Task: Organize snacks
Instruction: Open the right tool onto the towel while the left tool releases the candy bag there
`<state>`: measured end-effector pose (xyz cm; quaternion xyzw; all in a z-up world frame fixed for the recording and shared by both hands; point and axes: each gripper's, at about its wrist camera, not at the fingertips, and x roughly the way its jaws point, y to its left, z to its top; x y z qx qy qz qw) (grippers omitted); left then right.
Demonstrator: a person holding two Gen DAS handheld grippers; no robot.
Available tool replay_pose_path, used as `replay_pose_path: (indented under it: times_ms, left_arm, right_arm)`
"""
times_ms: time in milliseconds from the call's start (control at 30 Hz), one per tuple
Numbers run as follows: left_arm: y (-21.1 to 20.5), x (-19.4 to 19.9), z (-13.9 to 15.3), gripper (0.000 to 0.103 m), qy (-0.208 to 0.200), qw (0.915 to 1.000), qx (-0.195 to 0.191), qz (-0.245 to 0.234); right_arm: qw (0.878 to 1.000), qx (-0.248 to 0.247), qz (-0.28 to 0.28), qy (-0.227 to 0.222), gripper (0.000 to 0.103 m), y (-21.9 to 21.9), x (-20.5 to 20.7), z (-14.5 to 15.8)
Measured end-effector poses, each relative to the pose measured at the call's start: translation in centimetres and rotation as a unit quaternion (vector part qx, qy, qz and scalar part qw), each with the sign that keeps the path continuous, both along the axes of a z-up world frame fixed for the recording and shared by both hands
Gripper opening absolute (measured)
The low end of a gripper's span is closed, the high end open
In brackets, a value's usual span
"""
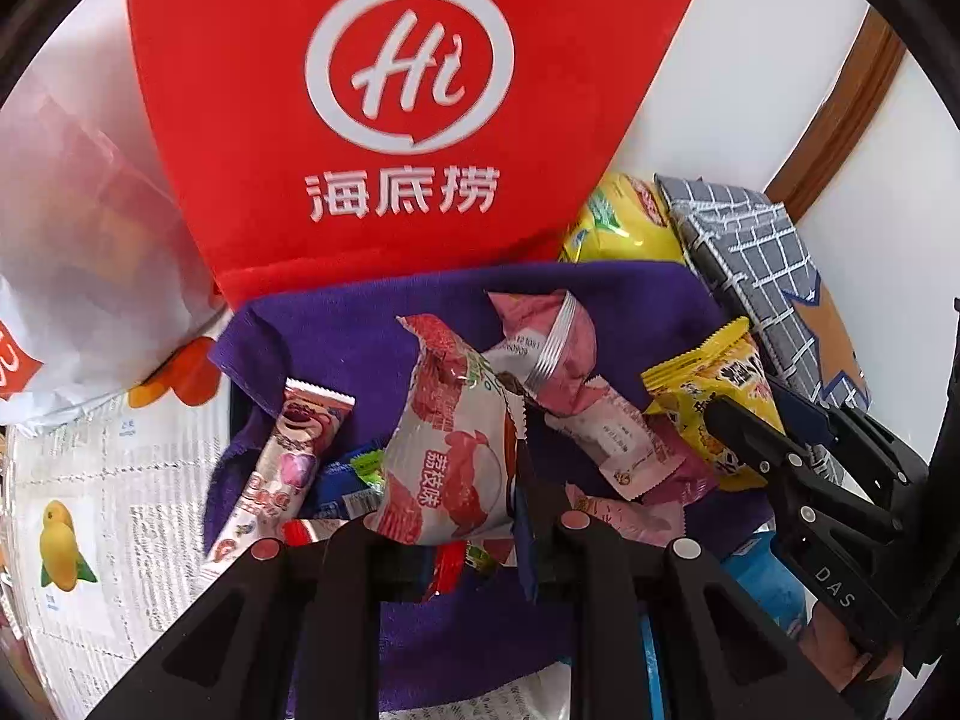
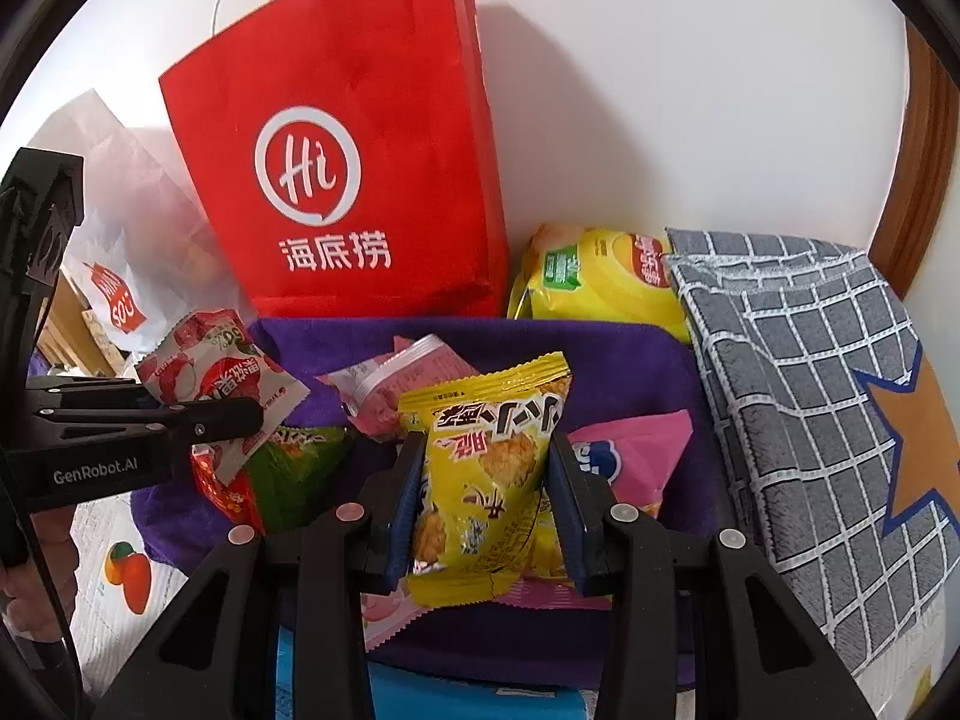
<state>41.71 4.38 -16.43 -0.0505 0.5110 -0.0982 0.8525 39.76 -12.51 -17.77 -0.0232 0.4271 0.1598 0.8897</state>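
Two hand-held grippers hang over a purple bin [image 2: 630, 348] full of wrapped snacks, each clamped on one packet.

The right hand-held gripper [image 2: 486, 498] has its blue pads pressed on the two sides of a yellow packet [image 2: 486, 468], which stands upright between them, its top seam up. It sits low over the middle of the bin, just above a pink packet [image 2: 630, 456] and other loose wrappers. Held by the sides, the packet hangs straight and should go down flat.

The left hand-held gripper [image 1: 468, 519] is closed on the lower end of a red-and-white lychee packet [image 1: 450, 450]. The packet sticks up and forward from the jaws, over the bin's left part. Below it lie a long pink bar [image 1: 282, 468] against the left wall, a pale pink pouch [image 1: 552, 342] and some green and red wrappers.

Both packets appear to be on their way into the bin, the collecting place for the snacks; neither rests on the pile yet.

Behind the bin a red paper bag [image 2: 348, 180] leans on the white wall. A yellow crisp bag [image 2: 594, 276] stands beside it, a white plastic bag [image 2: 120, 252] is to its left, and a grey checked cloth box [image 2: 810, 372] is touching the bin's right side. The table [image 1: 78, 480] carries a cover printed with text and fruit.
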Motion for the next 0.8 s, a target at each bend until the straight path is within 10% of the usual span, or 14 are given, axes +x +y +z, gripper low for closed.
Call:
replay_pose_path:
  times_ms: [800]
  left_arm:
    - [-1.0,0.6,-1.4,0.022,0.013,0.9997,0.01,-0.017]
  right_arm:
    - [1.0,-0.012,0.008,0.021,0.041,0.1,0.8,-1.6]
